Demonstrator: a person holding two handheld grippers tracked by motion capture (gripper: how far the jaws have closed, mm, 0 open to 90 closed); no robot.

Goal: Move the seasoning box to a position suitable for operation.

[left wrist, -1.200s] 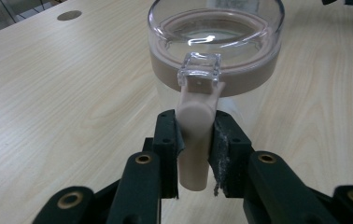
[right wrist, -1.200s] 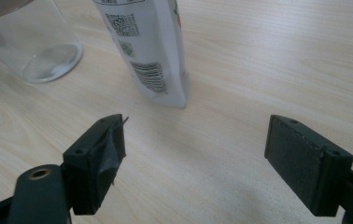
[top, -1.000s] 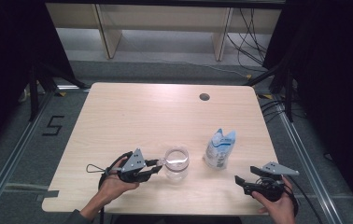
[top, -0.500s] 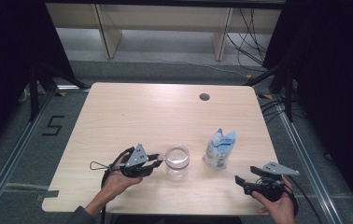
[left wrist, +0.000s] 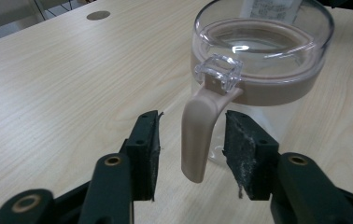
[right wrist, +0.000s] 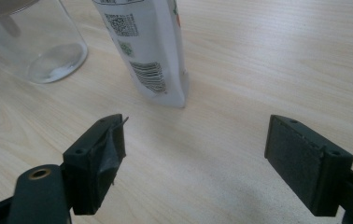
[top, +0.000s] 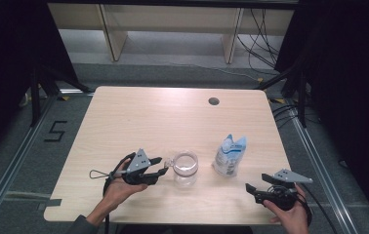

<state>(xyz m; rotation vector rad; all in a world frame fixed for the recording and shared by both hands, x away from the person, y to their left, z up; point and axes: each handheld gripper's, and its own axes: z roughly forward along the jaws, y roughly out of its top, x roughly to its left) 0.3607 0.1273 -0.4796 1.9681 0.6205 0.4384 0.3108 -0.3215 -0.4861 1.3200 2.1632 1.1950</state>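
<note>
I see the clear glass jug with a beige band and beige handle (top: 185, 168) standing upright on the pale wooden worktop (top: 163, 117), a little left of centre and close to the near edge. Its handle (left wrist: 198, 133) points left, into my left tongs (left wrist: 191, 156). Those tongs are open, one pad on each side of the handle, with a small gap on the left side and a narrower one on the right; I cannot tell whether the right pad touches. In the high view the left tongs (top: 164, 166) lie low, just beside the jug.

Right of the jug, with a clear strip of wood between them, stands the white and blue plastic pouch (top: 230, 156), upright.

My right tongs (top: 251, 188) sit at the near right corner, wide open and holding nothing, well apart from the pouch. In the right gripper view, bare wood lies between the right tongs (right wrist: 195, 161) and the pouch (right wrist: 153, 51).

The far half of the worktop is free, apart from a round dark cable hole (top: 214, 101) near the far edge. There is little room between both hands and the near edge.
</note>
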